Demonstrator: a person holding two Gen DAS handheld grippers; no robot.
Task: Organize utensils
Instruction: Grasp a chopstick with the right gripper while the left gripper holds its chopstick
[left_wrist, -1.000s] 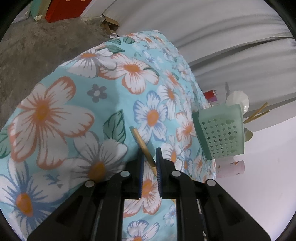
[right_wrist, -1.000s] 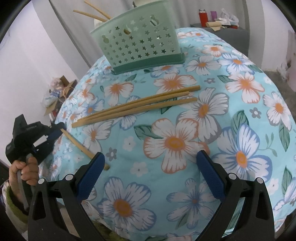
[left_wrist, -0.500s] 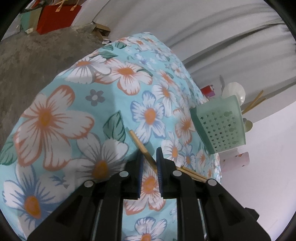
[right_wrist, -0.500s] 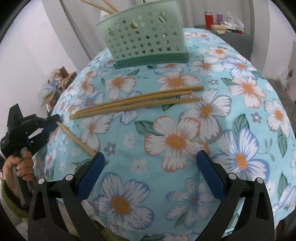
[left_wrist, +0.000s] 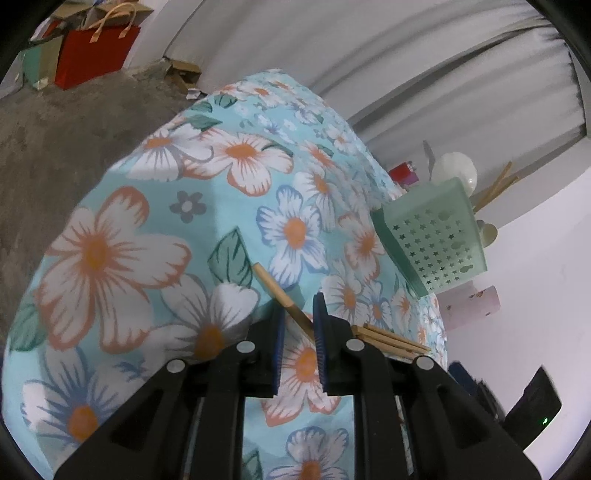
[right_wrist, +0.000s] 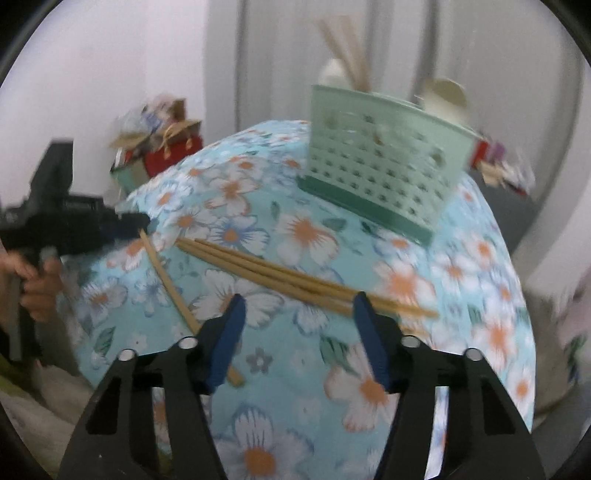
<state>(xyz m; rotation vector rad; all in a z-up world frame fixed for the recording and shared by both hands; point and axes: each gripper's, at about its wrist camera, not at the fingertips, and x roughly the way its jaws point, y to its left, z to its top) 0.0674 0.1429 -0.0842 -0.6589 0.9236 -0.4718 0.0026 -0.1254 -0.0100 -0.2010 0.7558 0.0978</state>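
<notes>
Your left gripper (left_wrist: 298, 321) has its jaws clenched on one chopstick (left_wrist: 280, 291) lying on the desk (left_wrist: 110, 258). Lift it level, then tip it into the basket (left_wrist: 436, 232). Your right gripper (right_wrist: 297, 325), jaws released, hovers above the remaining chopsticks (right_wrist: 280, 275).

The right claw (right_wrist: 297, 315) has swung in over the chopstick bundle (right_wrist: 295, 280), narrowing its opening.

Motion-blurred green basket (right_wrist: 384, 173) and its contents; single chopstick's (right_wrist: 168, 280) near end behind right fingers (right_wrist: 225, 347).
</notes>
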